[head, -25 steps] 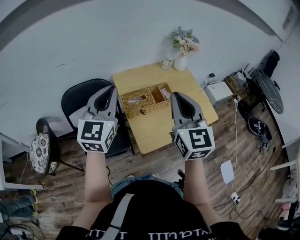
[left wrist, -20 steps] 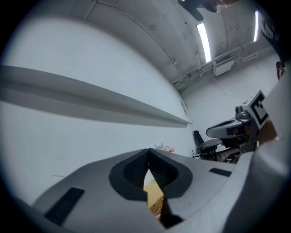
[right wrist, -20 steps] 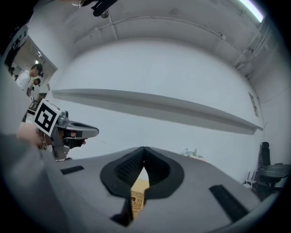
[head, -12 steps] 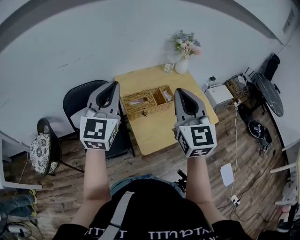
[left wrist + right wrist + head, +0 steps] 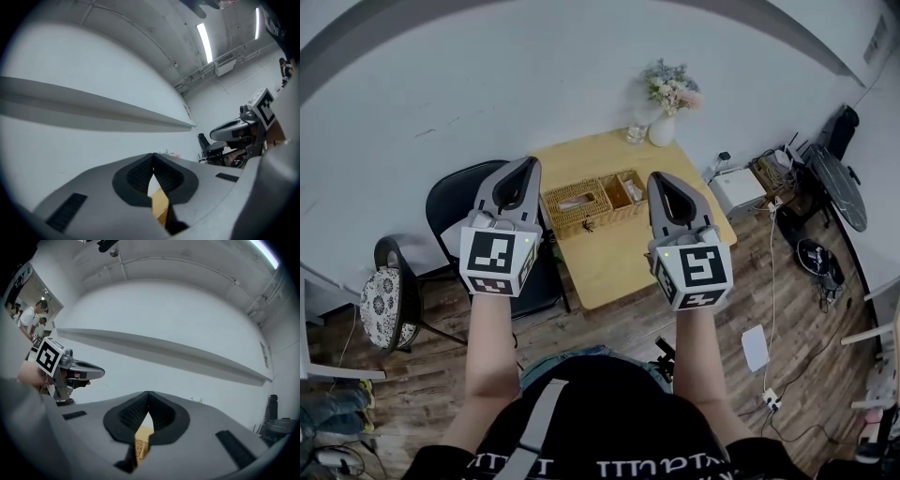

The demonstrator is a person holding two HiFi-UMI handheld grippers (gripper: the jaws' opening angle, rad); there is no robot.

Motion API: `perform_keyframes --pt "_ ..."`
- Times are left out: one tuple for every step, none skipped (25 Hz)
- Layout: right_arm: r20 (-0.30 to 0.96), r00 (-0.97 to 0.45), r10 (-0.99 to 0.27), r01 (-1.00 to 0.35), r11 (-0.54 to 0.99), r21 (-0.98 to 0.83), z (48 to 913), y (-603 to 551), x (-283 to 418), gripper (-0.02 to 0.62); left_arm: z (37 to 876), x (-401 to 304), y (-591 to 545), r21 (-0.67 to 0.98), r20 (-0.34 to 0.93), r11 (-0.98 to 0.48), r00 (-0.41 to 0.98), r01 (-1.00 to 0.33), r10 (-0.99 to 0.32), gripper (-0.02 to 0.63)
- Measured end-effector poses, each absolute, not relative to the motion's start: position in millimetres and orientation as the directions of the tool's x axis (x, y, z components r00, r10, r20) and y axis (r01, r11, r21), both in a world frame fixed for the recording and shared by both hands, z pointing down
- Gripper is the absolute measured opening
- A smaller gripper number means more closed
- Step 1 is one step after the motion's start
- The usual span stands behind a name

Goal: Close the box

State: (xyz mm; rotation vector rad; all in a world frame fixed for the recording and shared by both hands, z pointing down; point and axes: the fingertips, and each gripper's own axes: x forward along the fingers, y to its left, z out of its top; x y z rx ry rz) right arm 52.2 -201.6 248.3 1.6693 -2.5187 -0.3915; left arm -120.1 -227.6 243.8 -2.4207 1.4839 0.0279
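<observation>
A wicker box (image 5: 575,203) stands on the small wooden table (image 5: 609,262), its lid (image 5: 625,189) swung open to the right, something pale lying inside. Both grippers hang high above the table, apart from the box. My left gripper (image 5: 528,169) is over the table's left edge, jaws shut and empty. My right gripper (image 5: 661,182) hovers over the right part of the table, also shut and empty. In the left gripper view the closed tips (image 5: 153,157) meet, with a sliver of wicker (image 5: 161,208) below. The right gripper view shows its tips (image 5: 148,394) closed too.
A white vase of flowers (image 5: 664,124) and a glass (image 5: 635,131) stand at the table's far edge. A black chair (image 5: 469,202) sits left of the table, a patterned stool (image 5: 382,307) further left. A white unit (image 5: 738,184), cables and paper (image 5: 754,343) lie on the floor at right.
Both grippers have drifted a little forward and upward in the head view, staying shut. The box and lid have not moved.
</observation>
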Motion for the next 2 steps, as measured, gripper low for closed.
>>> perform_keyframes --pt "-0.06 -0.396 -0.916 -0.891 0.368 0.265 248.5 -202.2 52.4 0.014 243.8 -119.2 -227.7 -0.249 -0.171 -0.42 0.467 -0.873 -0.868 0.012" --pt "-0.058 -0.395 -0.917 -0.891 0.367 0.266 248.6 -202.9 52.6 0.014 243.7 -118.2 -227.7 -0.253 -0.17 -0.42 0.468 -0.871 -0.867 0.012"
